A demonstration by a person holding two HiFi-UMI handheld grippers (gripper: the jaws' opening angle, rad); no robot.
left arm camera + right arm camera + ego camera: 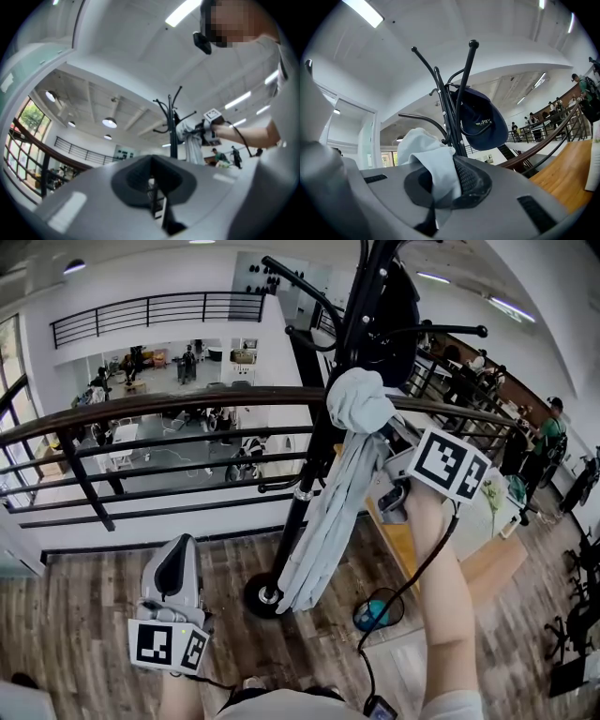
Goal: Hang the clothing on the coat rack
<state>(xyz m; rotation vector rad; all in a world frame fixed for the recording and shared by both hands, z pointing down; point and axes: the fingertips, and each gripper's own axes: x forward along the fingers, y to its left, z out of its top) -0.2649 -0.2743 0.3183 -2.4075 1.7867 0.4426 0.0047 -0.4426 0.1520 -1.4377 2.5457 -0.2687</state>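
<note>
- The right gripper's (443, 187) jaws are closed on a fold of the pale blue-grey garment (426, 150), which fills the space between the dark ribbed pads.
- The left gripper's (157, 197) jaws are drawn together to a thin slit with nothing between them. In the head view it is low on the left (174, 568), well apart from the rack.
- In the head view the garment (328, 512) is bunched into a knot at one of the rack's curved arms. The rest of it falls in a long narrow drape along the pole, and the right gripper (394, 493) is at its upper part.
- The black coat rack (309, 456) stands on a round base on the wood-plank floor (75, 615), just in front of a dark balcony railing (187, 404).
- A navy cap (480, 122) hangs from an upper arm of the rack (450, 117), beside the garment. It carries a short line of pale lettering (too small and warped to read).
- Each gripper's cube shows black-and-white square markers and no letters.
- A black cable (412, 587) trails down along the right forearm.
</note>
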